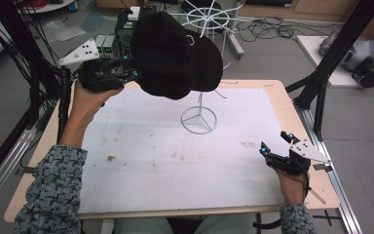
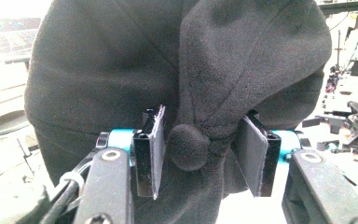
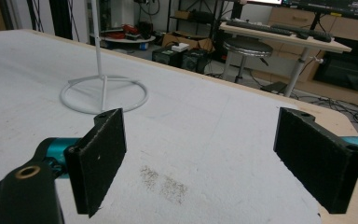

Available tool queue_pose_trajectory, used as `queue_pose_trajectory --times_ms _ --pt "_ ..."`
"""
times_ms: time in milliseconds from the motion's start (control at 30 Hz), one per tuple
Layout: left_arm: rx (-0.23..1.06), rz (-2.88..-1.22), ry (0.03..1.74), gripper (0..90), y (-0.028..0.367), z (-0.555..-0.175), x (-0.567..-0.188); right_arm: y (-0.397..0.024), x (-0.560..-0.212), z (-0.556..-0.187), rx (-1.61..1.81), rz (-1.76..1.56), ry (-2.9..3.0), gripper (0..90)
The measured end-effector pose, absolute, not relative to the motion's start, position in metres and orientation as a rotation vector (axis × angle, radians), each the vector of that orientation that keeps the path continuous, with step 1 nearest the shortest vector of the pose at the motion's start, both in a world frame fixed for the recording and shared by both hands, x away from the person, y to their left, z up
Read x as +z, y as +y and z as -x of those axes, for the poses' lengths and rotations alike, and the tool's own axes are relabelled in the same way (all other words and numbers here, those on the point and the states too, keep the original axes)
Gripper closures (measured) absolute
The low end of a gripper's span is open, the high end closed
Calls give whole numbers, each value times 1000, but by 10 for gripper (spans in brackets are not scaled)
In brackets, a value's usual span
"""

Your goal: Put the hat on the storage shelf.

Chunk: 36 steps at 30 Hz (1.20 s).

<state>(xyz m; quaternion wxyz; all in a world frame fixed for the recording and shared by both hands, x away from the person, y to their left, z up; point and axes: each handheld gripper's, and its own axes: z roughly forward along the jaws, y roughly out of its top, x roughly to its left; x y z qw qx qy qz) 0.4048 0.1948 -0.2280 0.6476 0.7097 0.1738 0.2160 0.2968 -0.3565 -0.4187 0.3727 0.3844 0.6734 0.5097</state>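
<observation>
One black cap (image 2: pixel 177 84) between the parted left tongs (image 2: pixel 205 156)

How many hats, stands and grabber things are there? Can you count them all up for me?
Black hats: 1
White wire stands: 1
Grabbers: 2, the left gripper and the right gripper
Total: 4
</observation>
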Motion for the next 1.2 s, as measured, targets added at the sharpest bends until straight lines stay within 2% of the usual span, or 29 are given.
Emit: queue_pose_trajectory --times_ms 500,867,1200 --pt "496 -1608 413 483 201 -403 -235 -356 -419 -297 1306 -986 1724 160" --pt "511 -1593 418 406 206 -397 -236 -356 -418 -297 1309 -983 1721 160" --pt "526 -1562 461 369 226 -385 -238 -355 -419 -303 1322 -1002 1718 160"
